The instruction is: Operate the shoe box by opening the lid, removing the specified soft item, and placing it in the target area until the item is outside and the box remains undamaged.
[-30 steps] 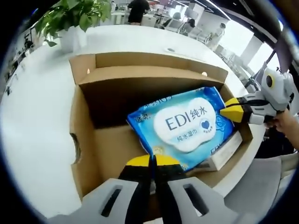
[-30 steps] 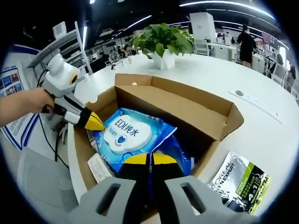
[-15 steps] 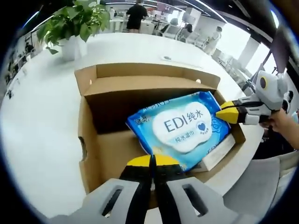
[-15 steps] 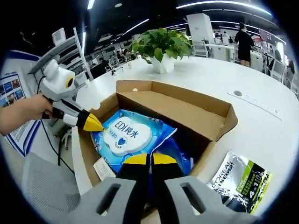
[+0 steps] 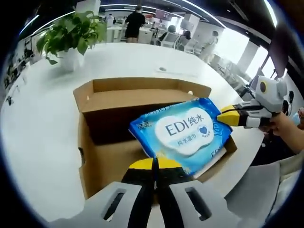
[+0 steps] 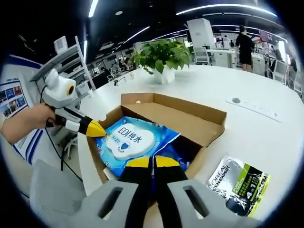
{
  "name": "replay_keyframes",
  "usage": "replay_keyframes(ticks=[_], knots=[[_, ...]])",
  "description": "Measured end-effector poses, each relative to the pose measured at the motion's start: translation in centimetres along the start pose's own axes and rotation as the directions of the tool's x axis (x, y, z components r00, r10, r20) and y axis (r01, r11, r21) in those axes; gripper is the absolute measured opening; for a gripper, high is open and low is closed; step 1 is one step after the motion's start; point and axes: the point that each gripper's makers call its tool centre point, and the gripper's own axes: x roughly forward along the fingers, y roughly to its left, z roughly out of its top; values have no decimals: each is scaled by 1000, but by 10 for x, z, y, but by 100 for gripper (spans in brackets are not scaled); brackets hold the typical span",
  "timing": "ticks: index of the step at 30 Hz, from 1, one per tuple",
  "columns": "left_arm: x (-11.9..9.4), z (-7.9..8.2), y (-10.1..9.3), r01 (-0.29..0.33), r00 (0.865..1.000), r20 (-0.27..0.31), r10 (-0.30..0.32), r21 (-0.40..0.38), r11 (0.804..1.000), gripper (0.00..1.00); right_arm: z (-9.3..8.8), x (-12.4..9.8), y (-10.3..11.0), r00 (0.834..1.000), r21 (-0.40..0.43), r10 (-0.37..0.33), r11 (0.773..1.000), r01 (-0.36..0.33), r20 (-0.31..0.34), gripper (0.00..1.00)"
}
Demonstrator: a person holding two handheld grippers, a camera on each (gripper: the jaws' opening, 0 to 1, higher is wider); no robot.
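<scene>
Wet-wipes pack [image 5: 184, 135] sits tilted over the open cardboard box [image 5: 102, 156], pinched at both ends: left gripper [image 5: 155, 165] clamped on its near edge, right gripper [image 5: 227, 116] clamped on the far corner. On the white table [image 6: 247, 123], beside the box, lies a black-and-green sachet [image 6: 240, 183].

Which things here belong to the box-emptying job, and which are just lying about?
Job:
- shoe box, lid open
- blue wipes pack
- left gripper and right gripper, each shut on one end of the pack

Lying about:
- potted plant
- black and green sachet on the white table
</scene>
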Motion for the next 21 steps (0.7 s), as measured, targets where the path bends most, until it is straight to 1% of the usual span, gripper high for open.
replay_keyframes(ticks=[4,7,12,15,21], knots=[[-2,12,-11,12,1000,23,-13,19,1000,0,3,-14,-4,1000,4,-9,1000,9,18,0],[-1,17,-19,24,999,29,-24,32,999,0,5,-23,-10,999,20,-20,1000,20,30,0],[1,27,-43,44,998,43,-46,51,998,0,3,-37,-22,998,39,-50,998,49,42,0],[4,30,-56,51,998,42,-54,74,996,0,0,-46,-30,997,51,-66,997,63,44,0],[14,36,-83,83,995,42,-87,92,992,0,-4,-65,-48,994,80,-98,992,94,49,0]])
